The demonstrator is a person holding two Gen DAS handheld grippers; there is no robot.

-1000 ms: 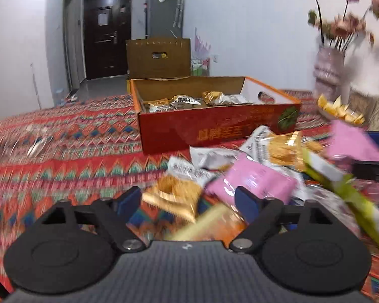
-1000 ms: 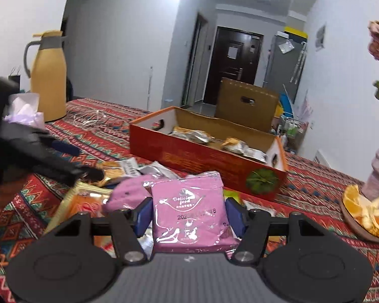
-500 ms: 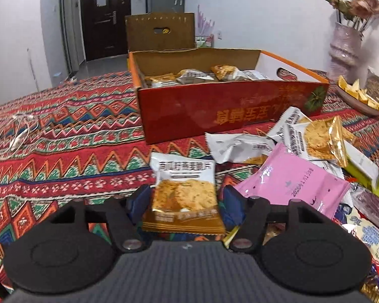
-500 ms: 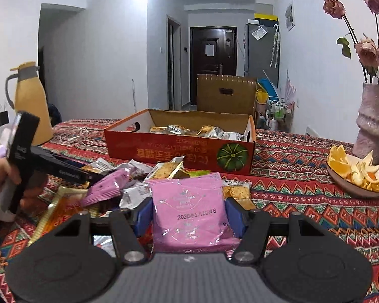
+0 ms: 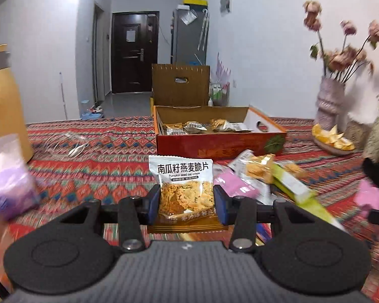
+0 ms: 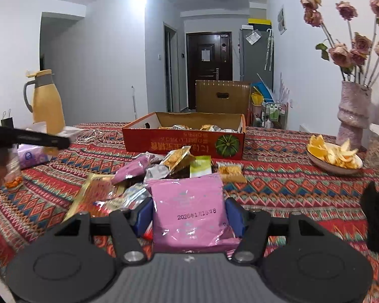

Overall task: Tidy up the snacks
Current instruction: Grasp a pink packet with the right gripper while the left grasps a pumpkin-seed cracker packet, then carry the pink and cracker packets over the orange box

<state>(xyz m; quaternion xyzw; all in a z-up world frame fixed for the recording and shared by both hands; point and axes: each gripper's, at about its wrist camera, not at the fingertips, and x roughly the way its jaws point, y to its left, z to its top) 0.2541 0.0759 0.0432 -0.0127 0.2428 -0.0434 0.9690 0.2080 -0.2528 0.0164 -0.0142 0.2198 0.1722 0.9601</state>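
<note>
Since half a second ago you have lifted the pumpkin seed oat crisps packet [image 5: 184, 189] off the cloth; your left gripper [image 5: 187, 203] is clamped on its sides and holds it upright in the air, in front of the red cardboard box [image 5: 219, 146]. Your right gripper [image 6: 188, 217] holds the pink packet [image 6: 189, 214] pinched between its blue pads, just as before. Only the right view shows the printed date on that pink packet and your left gripper [image 6: 38, 140] reaching in from the left edge (its jaws are too blurred there to read). The left view shows the Chinese lettering on the crisps packet and the few snacks lying inside the box. Between you and the box sits the loose pile of snacks [image 6: 164, 169] on the patterned tablecloth [image 6: 278, 189]. Further out stand a yellow thermos jug [image 6: 46, 103], a tissue pack [image 6: 31, 152], a plate of orange peel [image 6: 333, 152] and a vase of dried roses [image 6: 355, 116].
</note>
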